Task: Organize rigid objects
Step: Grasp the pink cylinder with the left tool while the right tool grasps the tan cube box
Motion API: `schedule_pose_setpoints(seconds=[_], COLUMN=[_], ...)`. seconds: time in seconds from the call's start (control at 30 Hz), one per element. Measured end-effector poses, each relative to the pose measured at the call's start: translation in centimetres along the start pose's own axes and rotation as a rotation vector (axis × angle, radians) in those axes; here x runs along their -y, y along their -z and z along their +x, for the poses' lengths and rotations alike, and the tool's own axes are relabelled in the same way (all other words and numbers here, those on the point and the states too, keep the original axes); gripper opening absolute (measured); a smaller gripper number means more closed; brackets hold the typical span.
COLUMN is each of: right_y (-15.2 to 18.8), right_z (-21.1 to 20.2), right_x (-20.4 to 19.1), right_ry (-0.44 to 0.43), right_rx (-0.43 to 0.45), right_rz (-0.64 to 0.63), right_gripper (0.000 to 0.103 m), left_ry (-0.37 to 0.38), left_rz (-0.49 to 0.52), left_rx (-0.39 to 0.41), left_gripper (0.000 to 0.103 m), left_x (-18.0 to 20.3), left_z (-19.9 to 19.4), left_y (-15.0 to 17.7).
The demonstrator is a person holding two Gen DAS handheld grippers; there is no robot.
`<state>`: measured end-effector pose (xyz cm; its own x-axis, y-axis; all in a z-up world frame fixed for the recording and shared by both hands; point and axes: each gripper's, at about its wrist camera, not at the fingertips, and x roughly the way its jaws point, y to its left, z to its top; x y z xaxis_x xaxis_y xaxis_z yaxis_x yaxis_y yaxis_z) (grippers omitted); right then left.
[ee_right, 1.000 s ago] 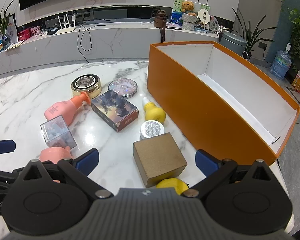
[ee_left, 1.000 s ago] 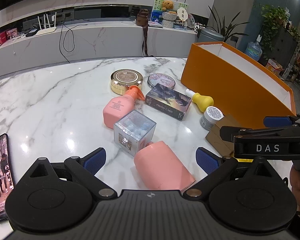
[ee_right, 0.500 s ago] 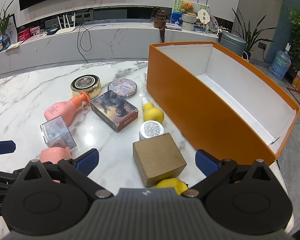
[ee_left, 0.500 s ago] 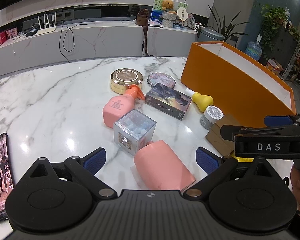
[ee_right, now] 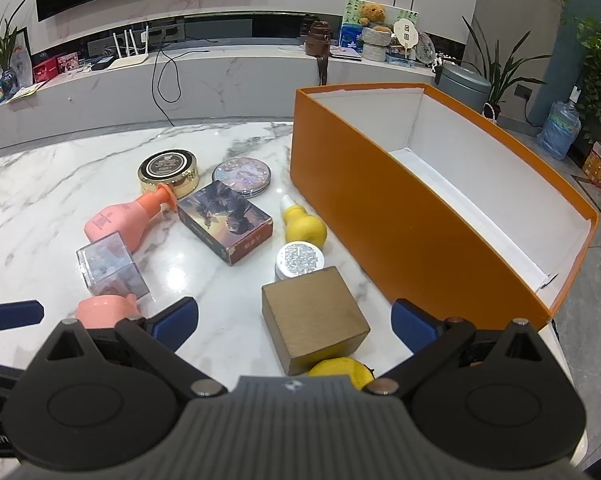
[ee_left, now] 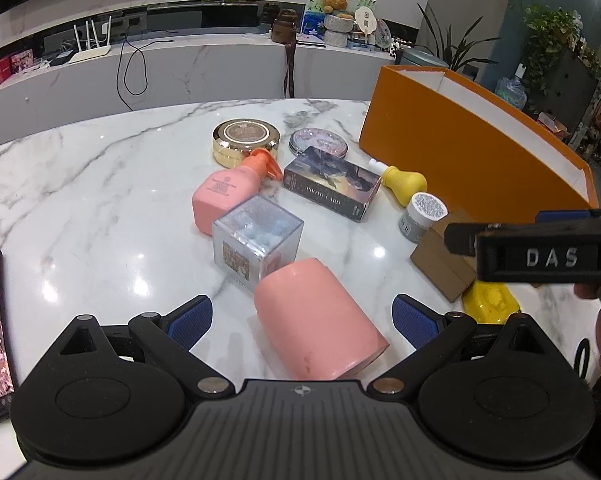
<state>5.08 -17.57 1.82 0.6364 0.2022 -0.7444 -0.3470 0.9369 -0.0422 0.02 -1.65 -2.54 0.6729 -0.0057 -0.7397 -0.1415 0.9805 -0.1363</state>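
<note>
1. The left hand-held gripper (ee_left: 302,316) is wide open and holds nothing; the pink cup (ee_left: 318,320) lies on its side between the fingers.
2. The right hand-held gripper (ee_right: 294,318) is also wide open, with the brown box (ee_right: 312,316) between its fingers, not gripped.
3. The orange box (ee_right: 400,216) stands open at the right edge of the table (ee_left: 80,200).
4. The left part of the table is bare marble.

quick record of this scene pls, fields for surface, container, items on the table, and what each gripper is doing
surface: white marble table
container: orange box, open top, nothing visible inside
items: pink cup on its side, clear cube, pink pump bottle, photo card box, gold tin, brown block
left gripper: jaws open around the pink cup, not closed
right gripper: jaws open either side of the brown block
</note>
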Motion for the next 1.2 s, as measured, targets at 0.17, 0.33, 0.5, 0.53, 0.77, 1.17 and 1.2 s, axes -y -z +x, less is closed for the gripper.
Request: schedule_pose_setpoints(seconds=[0.17, 0.33, 0.5, 0.53, 0.77, 1.17, 1.2], right_y=[0.0, 0.1, 0.6, 0.6, 0.9, 0.9, 0.9], right_z=[0.4, 0.8, 1.5, 1.7, 2.9, 5.2, 5.4], right_x=[0.2, 0.4, 0.7, 0.7, 0.8, 0.4, 0.4], right_ry=[0.014, -0.004, -0.035, -0.045, -0.050, -0.006, -0.002], right_rx=[-0.003, 0.006, 0.010, 0.007, 0.008, -0.027, -0.035], right_rz=[0.004, -0.008, -0.019, -0.024, -0.046, -0.123, -0.129], right_gripper=[0.101, 0.101, 0.101, 0.101, 0.101, 0.089, 0.089], left_ry=[-0.013, -0.027, -0.046, -0.046, -0.018, 0.016, 0.013], left_rz=[0.007, 0.011, 0.019, 0.022, 0.028, 0.025, 0.027], left_rx=[-0.022, -0.011, -0.008, -0.008, -0.002, -0.025, -0.026], left_gripper=[0.103, 0.103, 0.103, 0.103, 0.098, 0.075, 0.074], left_x=[0.8, 1.3, 1.1, 1.0, 0.5, -0.6, -0.6], left_z=[0.9, 1.2, 1.7, 1.8, 1.8, 1.8, 1.7], left_y=[1.1, 1.5, 1.7, 1.7, 1.7, 1.7, 1.8])
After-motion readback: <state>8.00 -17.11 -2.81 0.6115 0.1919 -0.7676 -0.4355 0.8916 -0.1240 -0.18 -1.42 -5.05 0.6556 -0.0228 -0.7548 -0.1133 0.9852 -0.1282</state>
